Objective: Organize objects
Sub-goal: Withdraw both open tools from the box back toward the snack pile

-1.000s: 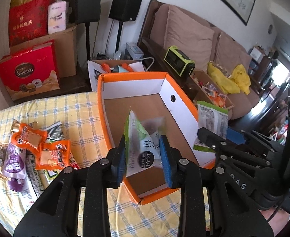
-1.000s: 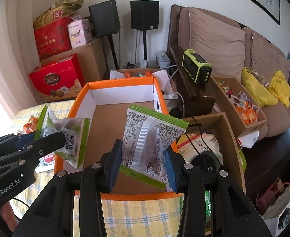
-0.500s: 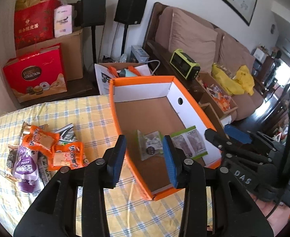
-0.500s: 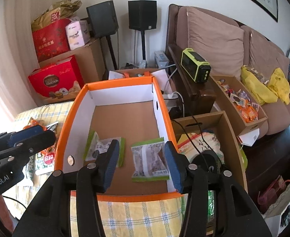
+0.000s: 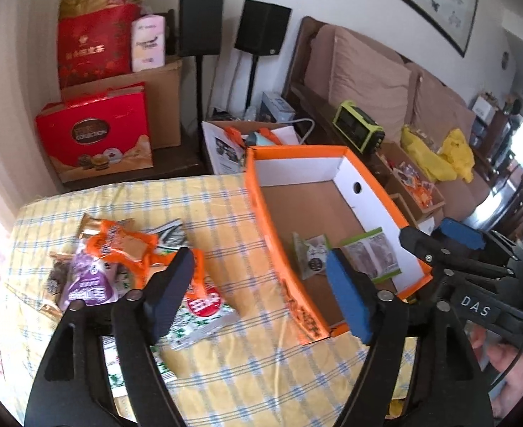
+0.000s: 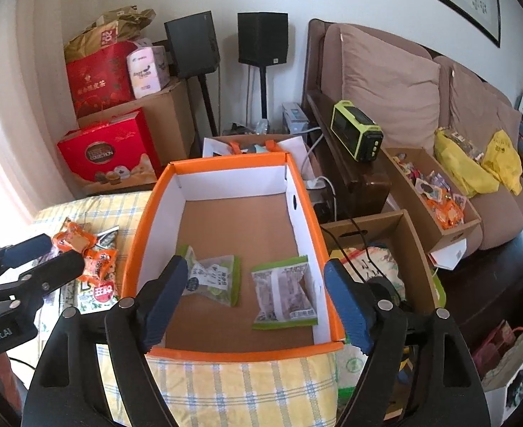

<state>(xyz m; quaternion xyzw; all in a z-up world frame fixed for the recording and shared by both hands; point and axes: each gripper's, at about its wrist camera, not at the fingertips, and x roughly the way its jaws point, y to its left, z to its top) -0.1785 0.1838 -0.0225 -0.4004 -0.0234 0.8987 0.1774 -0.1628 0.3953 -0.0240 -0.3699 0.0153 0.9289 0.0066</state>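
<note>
Snack pile [image 5: 126,263]: a heap of orange, purple and green-and-white packets lies at the left of the worktop, well apart from the box's inside.
Worktop [image 5: 225,220]: covered with a yellow cloth checked in blue and white; it carries the pile and the box.
Left claw [image 5: 257,291]: its jaws have just been opening and now stand wide with nothing between the pads; it hangs above the cloth between the snack pile and the box's left wall.
Orange box [image 6: 225,160]: an open box with an orange rim, white inner walls and a brown cardboard floor stands at the right of the worktop.
Clear green-edged packet [image 6: 213,279]: lies flat on the near left part of the box floor.
Green-bordered packet [image 6: 284,293]: lies flat on the near right part of the box floor, just beside the first packet and not touching it.
Right claw [image 6: 256,306]: its jaws have just been opening and now stand wide and empty, above the near end of the box, with both packets seen between the pads but lying free on the floor below.
Cardboard carton [image 6: 403,235]: sits to the right of the orange box, off the worktop, with a bag and a black cable inside.
</note>
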